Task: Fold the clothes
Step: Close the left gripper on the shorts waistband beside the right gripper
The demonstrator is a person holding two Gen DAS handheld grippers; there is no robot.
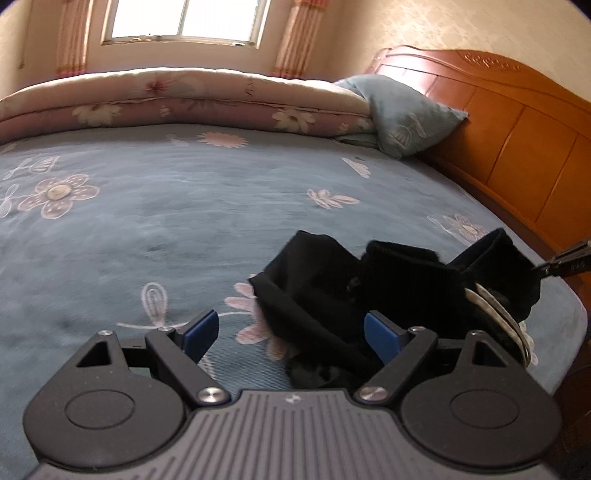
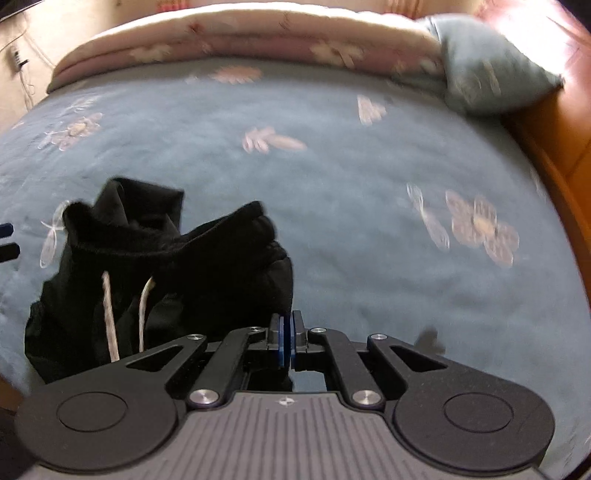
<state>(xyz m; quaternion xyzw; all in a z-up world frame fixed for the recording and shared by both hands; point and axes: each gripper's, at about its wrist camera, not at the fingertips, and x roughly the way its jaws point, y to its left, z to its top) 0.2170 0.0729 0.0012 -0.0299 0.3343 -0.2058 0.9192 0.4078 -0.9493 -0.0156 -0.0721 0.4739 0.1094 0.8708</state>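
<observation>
A crumpled black garment (image 1: 314,280) (image 2: 166,266) with two white drawstrings (image 2: 109,317) lies on the blue flowered bed sheet (image 1: 166,221). My left gripper (image 1: 291,332) is open just above the sheet. A fold of the black cloth lies between its blue pads (image 1: 382,336), which do not press on it. My right gripper (image 2: 288,339) is shut, with an edge of the black garment pinched at its tips and lifted a little. In the left wrist view the right gripper (image 1: 565,262) shows at the right edge, holding the garment's far corner.
A folded pink flowered quilt (image 1: 184,99) lies along the far side of the bed, with a blue pillow (image 1: 406,114) beside it. The wooden headboard (image 1: 517,122) bounds the right side. Behind the quilt is a window (image 1: 184,18). The sheet (image 2: 369,221) lies bare right of the garment.
</observation>
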